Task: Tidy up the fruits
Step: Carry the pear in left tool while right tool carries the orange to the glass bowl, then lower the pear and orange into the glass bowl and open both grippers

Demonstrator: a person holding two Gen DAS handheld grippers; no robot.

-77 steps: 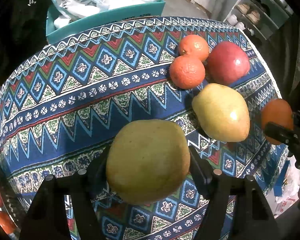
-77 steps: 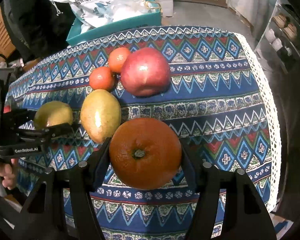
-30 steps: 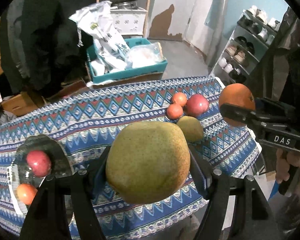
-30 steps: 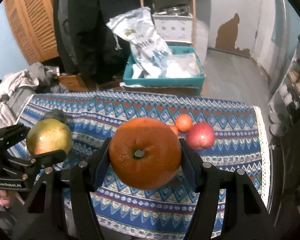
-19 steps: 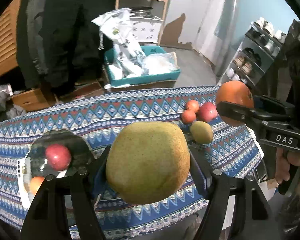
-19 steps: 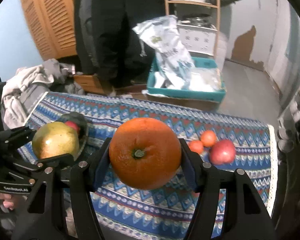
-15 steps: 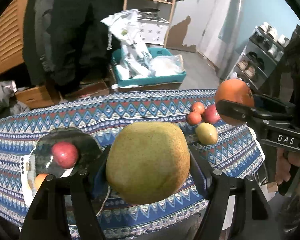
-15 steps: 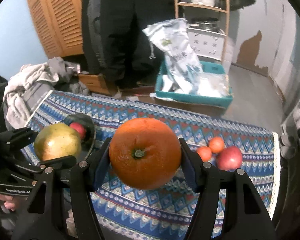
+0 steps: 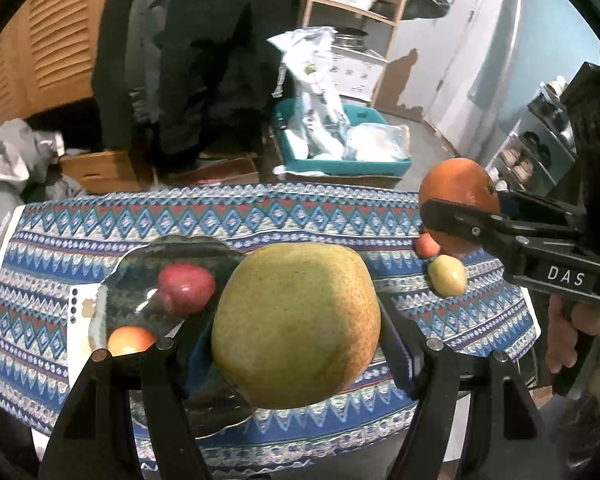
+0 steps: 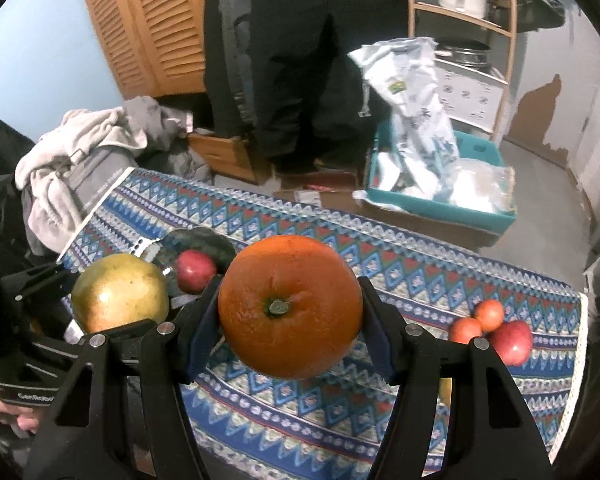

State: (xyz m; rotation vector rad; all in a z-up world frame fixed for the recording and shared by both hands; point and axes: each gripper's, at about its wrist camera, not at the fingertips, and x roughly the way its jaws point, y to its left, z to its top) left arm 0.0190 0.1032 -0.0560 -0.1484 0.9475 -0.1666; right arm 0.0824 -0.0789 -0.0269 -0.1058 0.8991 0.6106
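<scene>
My left gripper is shut on a large yellow-green pear, held above the patterned tablecloth. Just left of it lies a dark glass plate with a red apple and an orange fruit. My right gripper is shut on a big orange, in the air over the middle of the table. At the right end lie two tangerines, a red apple and a small yellow-green fruit.
Beyond the table's far edge stand a teal crate of plastic bags, a cardboard box and a person in dark clothes. A heap of clothes sits off the table's left end. A wooden shelf is behind.
Both grippers have carried their fruits leftward along the table. The plate with the apple has come near the left gripper. The loose fruits have slid to the right of both views.
</scene>
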